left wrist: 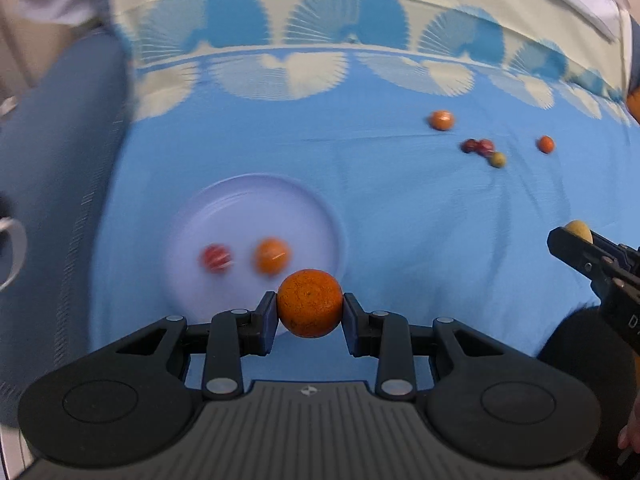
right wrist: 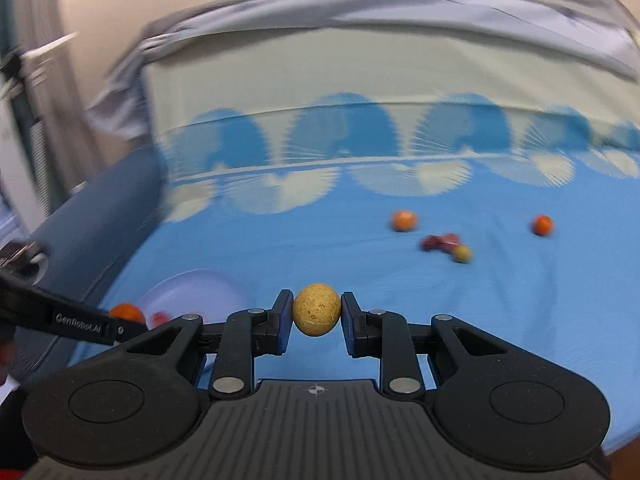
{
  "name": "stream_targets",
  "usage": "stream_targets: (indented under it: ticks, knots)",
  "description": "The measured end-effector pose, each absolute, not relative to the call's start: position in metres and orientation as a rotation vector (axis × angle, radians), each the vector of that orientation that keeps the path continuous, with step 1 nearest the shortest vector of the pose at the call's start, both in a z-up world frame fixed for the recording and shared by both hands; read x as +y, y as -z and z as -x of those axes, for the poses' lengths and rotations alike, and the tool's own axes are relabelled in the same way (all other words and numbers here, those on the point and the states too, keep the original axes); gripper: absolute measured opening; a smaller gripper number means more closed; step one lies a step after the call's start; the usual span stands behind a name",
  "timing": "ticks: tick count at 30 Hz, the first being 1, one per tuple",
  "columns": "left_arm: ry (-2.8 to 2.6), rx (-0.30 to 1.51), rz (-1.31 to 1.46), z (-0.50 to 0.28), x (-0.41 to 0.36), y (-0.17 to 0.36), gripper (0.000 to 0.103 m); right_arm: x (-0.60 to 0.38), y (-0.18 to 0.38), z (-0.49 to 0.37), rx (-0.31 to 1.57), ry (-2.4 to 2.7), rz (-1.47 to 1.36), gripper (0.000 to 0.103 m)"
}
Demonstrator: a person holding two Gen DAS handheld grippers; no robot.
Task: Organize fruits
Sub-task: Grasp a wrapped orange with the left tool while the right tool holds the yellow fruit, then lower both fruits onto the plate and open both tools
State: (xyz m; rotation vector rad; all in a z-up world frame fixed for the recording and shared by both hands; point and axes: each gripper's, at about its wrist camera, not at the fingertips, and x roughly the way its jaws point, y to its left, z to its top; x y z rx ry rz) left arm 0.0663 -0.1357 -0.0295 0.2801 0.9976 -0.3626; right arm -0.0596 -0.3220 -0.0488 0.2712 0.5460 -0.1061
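My left gripper (left wrist: 310,306) is shut on an orange fruit (left wrist: 310,302), held just over the near rim of a pale round plate (left wrist: 248,196). The plate holds a red fruit (left wrist: 217,258) and a small orange fruit (left wrist: 272,256). My right gripper (right wrist: 317,312) is shut on a yellow fruit (right wrist: 317,310) above the blue cloth; it also shows at the right edge of the left wrist view (left wrist: 576,236). The plate (right wrist: 192,288) lies to its lower left, partly hidden by the left gripper (right wrist: 124,316).
Loose fruits lie on the blue tablecloth (left wrist: 400,208) at the far right: an orange one (left wrist: 441,120), dark red ones (left wrist: 478,146), a yellow-green one (left wrist: 497,159) and a small orange one (left wrist: 545,144). A dark blue chair (left wrist: 60,140) stands left of the table.
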Motion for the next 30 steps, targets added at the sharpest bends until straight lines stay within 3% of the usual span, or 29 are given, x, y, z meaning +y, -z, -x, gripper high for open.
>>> stream_targets:
  ticks: [13, 30]
  knots:
    - [0.314, 0.918, -0.166, -0.002, -0.038, 0.0, 0.037, -0.21, 0.012, 0.097, 0.534, -0.081, -0.073, 0.027]
    - [0.329, 0.881, -0.111, 0.003, -0.023, -0.006, 0.037, -0.192, 0.007, 0.102, 0.545, -0.077, -0.015, 0.027]
